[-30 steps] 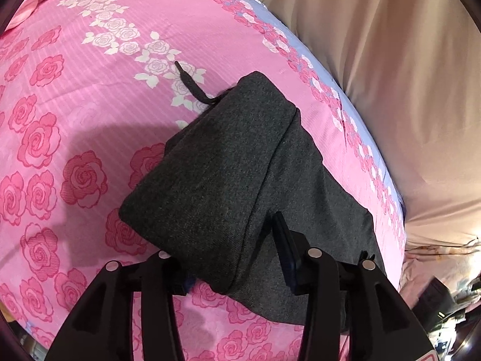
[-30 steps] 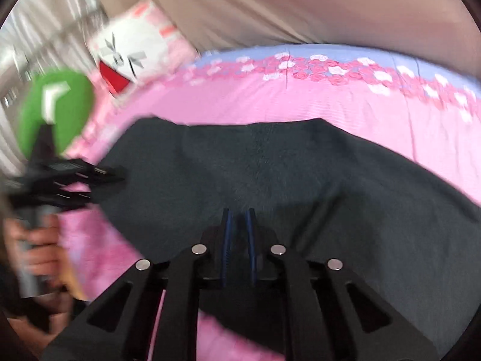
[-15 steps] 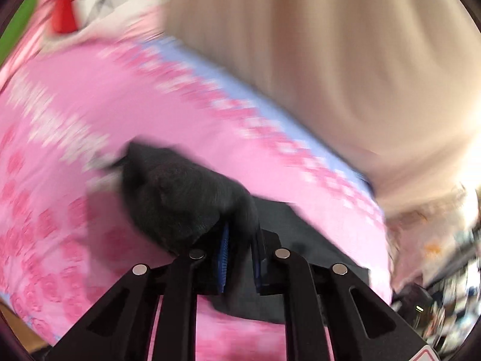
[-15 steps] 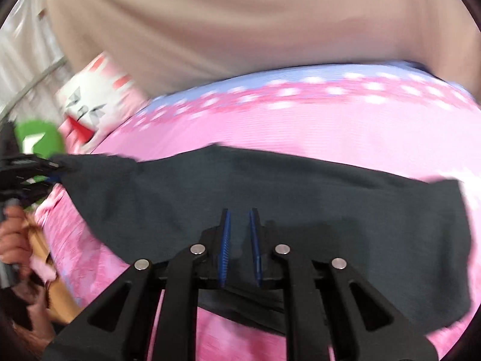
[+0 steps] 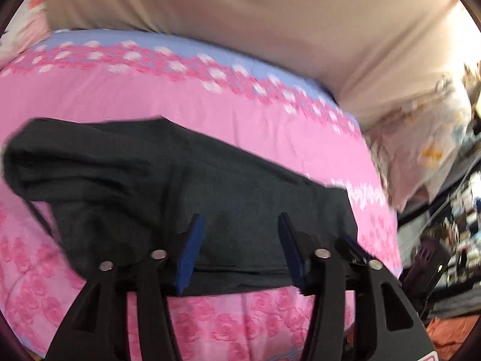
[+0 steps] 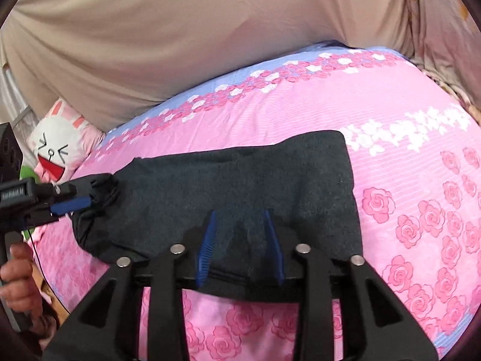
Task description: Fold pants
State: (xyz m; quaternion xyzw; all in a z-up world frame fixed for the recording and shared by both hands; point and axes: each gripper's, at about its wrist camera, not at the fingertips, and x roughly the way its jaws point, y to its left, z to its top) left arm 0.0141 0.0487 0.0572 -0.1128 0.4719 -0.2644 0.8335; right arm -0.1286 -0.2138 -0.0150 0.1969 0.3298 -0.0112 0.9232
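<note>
The dark grey pants [image 6: 240, 180] lie folded in a long band across the pink rose-print bed cover [image 6: 405, 180]; they also show in the left wrist view [image 5: 180, 186]. My right gripper [image 6: 240, 219] is open, its blue pads either side of the near edge of the cloth. My left gripper [image 5: 240, 219] is open over the near edge of the pants. In the right wrist view the left gripper [image 6: 87, 195] shows at the left end of the pants, its fingertips against the bunched cloth there.
A beige curtain or sheet [image 6: 210, 45] hangs behind the bed. A white bunny pillow [image 6: 57, 147] lies at the far left corner. Cluttered items [image 5: 451, 240] stand off the bed's right side. A hand [image 6: 18, 279] holds the left gripper's handle.
Both grippers were shut on the pants half a second ago and are now open. The pants have been laid out flatter and longer across the bed.
</note>
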